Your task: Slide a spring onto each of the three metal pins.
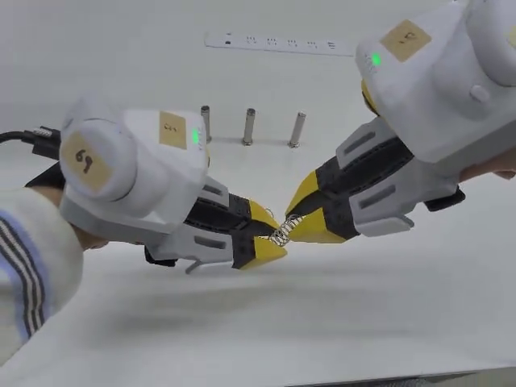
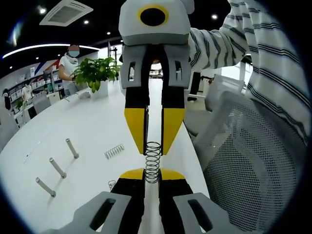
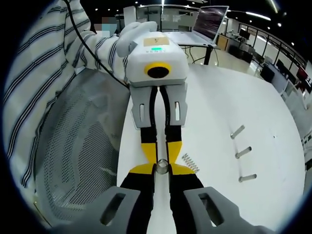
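Note:
A small metal spring (image 1: 282,234) hangs above the white table between the two gripper tips. My left gripper (image 1: 270,244) comes in from the left and is shut on one end of it. My right gripper (image 1: 297,224) comes in from the right and is shut on the other end. In the left gripper view the spring (image 2: 152,163) runs from my own jaws up to the right gripper (image 2: 154,148). Three upright metal pins (image 1: 249,126) stand in a row behind, all bare. A loose spring (image 2: 114,151) lies on the table near the pins (image 2: 57,167).
A white power strip (image 1: 278,43) lies at the far side of the table (image 1: 266,322). Another small spring (image 2: 111,184) rests on the table by my left gripper. A mesh office chair (image 2: 243,161) stands beside the table edge.

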The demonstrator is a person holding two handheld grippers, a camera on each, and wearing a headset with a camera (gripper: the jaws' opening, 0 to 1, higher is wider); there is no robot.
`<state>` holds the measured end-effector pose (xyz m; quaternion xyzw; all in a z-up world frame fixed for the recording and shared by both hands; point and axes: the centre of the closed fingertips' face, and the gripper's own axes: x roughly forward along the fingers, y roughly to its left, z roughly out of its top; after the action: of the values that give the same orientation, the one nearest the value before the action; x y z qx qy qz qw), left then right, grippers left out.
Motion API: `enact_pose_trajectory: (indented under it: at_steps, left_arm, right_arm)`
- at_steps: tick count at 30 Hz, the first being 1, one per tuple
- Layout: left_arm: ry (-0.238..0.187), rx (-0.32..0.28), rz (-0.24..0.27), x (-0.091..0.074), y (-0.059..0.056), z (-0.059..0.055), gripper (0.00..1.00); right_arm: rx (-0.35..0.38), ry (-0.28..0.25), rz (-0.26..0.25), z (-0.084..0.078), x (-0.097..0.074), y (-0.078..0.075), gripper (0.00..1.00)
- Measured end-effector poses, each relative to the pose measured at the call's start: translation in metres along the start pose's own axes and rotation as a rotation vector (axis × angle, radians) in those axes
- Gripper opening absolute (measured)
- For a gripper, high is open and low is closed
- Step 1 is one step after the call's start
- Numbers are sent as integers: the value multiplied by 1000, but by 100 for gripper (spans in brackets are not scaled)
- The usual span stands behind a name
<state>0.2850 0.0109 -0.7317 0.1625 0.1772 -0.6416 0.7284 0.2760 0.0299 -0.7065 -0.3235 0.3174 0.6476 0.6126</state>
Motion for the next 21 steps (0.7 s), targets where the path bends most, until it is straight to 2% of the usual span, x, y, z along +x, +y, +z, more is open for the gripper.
enact_pose_trajectory:
  at_steps: [9, 12, 19, 21]
  left_arm:
    - [7, 0, -1, -1, 0, 0, 1]
    - [-13, -2, -4, 0, -1, 7, 1]
    - [-26, 17, -6, 2, 0, 15, 1]
    - [-11, 31, -8, 2, -1, 14, 1]
  right_arm:
    - [-41, 39, -5, -2, 2, -1, 8]
    - [-67, 60, -5, -6, 5, 1, 8]
    - [-83, 96, -17, -12, 7, -2, 9]
    - [-85, 101, -16, -14, 7, -2, 9]
